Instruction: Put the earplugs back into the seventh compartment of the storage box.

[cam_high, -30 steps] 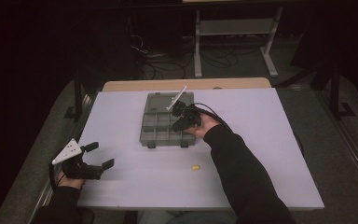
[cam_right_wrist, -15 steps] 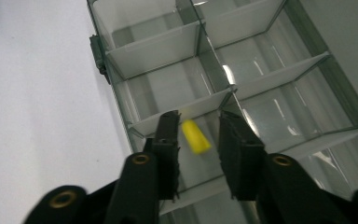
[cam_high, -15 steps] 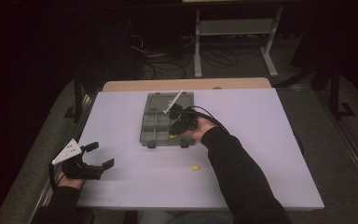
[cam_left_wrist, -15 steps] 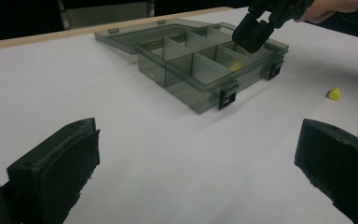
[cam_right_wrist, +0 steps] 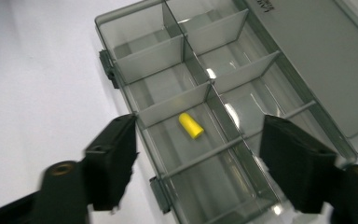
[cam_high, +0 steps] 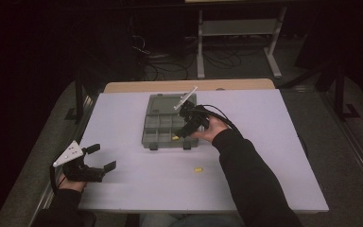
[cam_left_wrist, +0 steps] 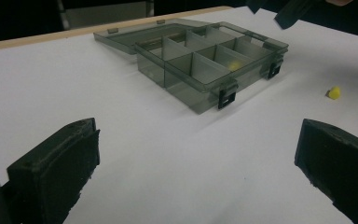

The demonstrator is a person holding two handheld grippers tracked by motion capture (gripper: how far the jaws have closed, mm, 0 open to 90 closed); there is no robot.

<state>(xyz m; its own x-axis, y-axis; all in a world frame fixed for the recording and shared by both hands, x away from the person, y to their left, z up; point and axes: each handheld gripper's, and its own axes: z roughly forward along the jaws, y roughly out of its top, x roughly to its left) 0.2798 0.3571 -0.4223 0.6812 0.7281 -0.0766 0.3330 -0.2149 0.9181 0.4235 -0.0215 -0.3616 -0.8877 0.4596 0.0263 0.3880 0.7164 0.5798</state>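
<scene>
yellow earplug point(cam_right_wrist: 191, 125) in box compartment point(cam_right_wrist: 186, 140), below open right claw point(cam_right_wrist: 198, 163)

Looks like a lab/workshop: dark room w/ a plain white-topped work table point(cam_high: 274, 142), tangled black cables point(cam_high: 165, 64) on the far floor, white metal-framed bench point(cam_high: 238, 28) far right.

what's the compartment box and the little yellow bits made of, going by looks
Compartment box: likely hard plastic, smoky grey and see-through, with glossy glints on its floor. Yellow piece in the box and yellow piece on the table: matte, rounded, perhaps foam or soft rubber; hard to tell.
</scene>
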